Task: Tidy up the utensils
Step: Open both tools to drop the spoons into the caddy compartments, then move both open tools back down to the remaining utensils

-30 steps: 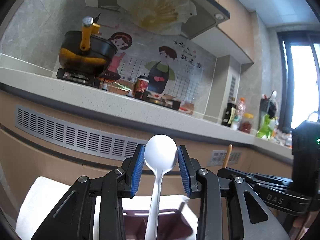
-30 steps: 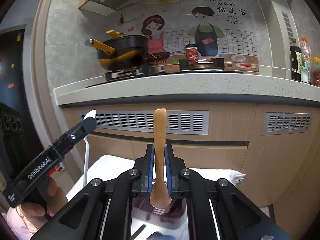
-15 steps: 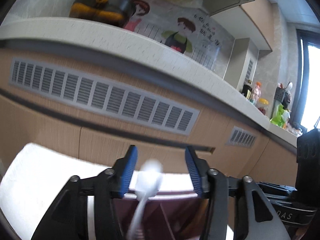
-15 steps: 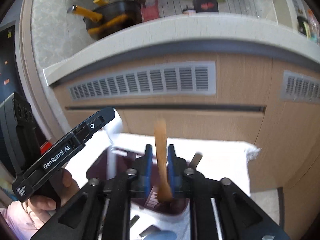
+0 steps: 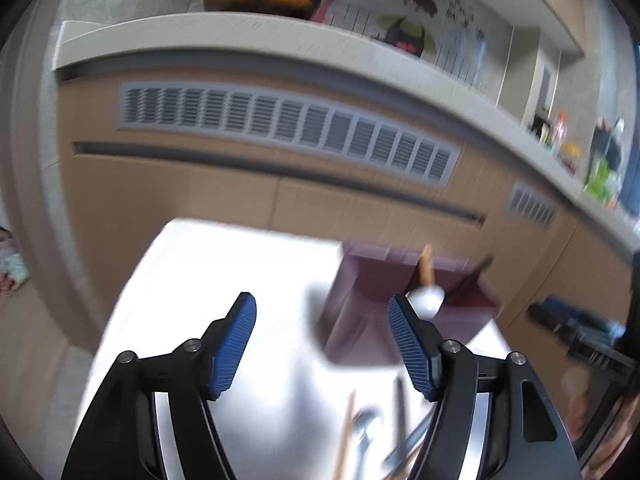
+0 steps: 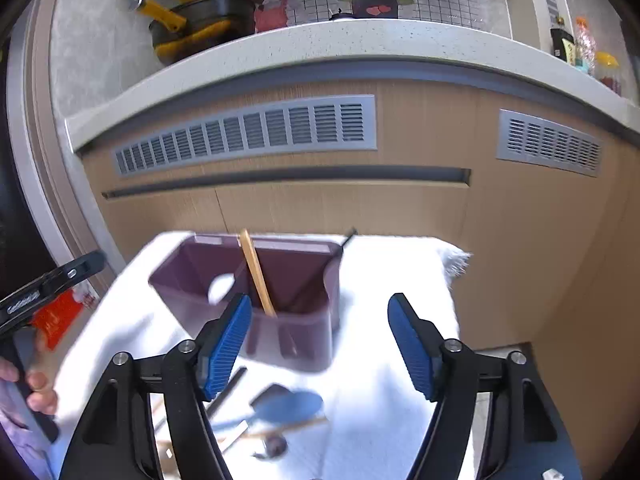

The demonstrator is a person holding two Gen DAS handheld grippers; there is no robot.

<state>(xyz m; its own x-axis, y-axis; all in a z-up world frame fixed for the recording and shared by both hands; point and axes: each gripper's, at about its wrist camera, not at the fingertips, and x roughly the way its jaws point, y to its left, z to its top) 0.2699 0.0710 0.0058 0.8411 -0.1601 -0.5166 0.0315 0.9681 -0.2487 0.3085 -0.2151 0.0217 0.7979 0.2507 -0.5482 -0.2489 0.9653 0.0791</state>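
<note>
A second ago each tool was pinching a utensil upright above the holder; now both have dropped lower, their jaws have just been opening, and nothing sits between the blue pads of either the left tool (image 5: 320,332) or the right tool (image 6: 320,336), which both stand wide and hold nothing. The white plastic spoon (image 6: 221,287) and the slim wooden utensil (image 6: 256,276) are now standing inside the dark purple plastic utensil holder (image 6: 288,340), the wooden one leaning against a divider, the spoon's bowl showing in the compartment to its left as the right wrist view has it. The holder stands on the white towel (image 6: 392,320) that covers the table. So two pieces look put away, and by my reckoning a fair part of the job remains: in front of the holder a loose heap still lies on the towel, among it a blue flat-headed spatula (image 6: 290,406), some thin wooden sticks (image 6: 288,429) and metal cutlery (image 5: 364,432). The heap is blurred and partly hidden behind the tools' black frames, so I cannot count the pieces. A dark handle (image 6: 347,236) pokes up at the holder's far right corner; what it belongs to I cannot tell.
</note>
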